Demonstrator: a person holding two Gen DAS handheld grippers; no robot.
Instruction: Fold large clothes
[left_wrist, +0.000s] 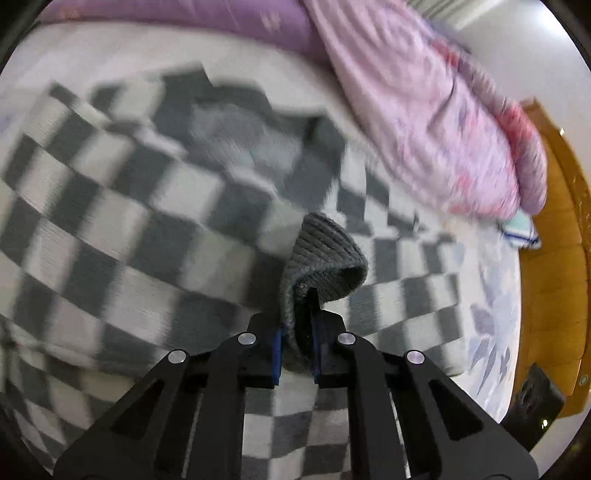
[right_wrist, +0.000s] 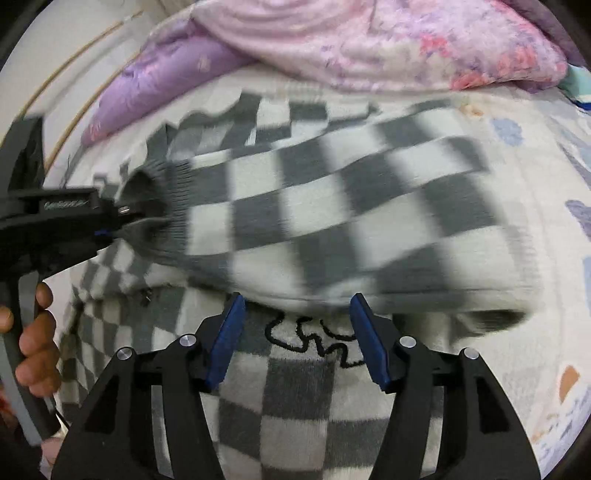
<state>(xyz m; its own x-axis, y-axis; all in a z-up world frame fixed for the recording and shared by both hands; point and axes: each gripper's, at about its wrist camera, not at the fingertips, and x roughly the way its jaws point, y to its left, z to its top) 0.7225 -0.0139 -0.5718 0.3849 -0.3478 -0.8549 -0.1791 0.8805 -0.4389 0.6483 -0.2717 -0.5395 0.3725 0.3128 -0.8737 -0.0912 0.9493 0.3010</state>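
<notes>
A grey-and-white checkered sweater (left_wrist: 147, 221) lies spread on the bed, blurred by motion. My left gripper (left_wrist: 297, 325) is shut on its grey ribbed cuff (left_wrist: 325, 258) and holds the sleeve above the sweater's body. In the right wrist view the left gripper (right_wrist: 110, 221) comes in from the left with the cuff (right_wrist: 166, 206), and the sleeve (right_wrist: 332, 221) stretches across to the right. My right gripper (right_wrist: 297, 325) is open and empty, just above the sweater's body (right_wrist: 288, 406), near a black squiggle design (right_wrist: 314, 339).
A pink floral quilt (left_wrist: 424, 110) is bunched at the back right of the bed, with a purple pillow (right_wrist: 166, 70) beside it. The patterned bedsheet (left_wrist: 491, 314) shows at the right. A wooden bed frame (left_wrist: 554, 258) runs along the right edge.
</notes>
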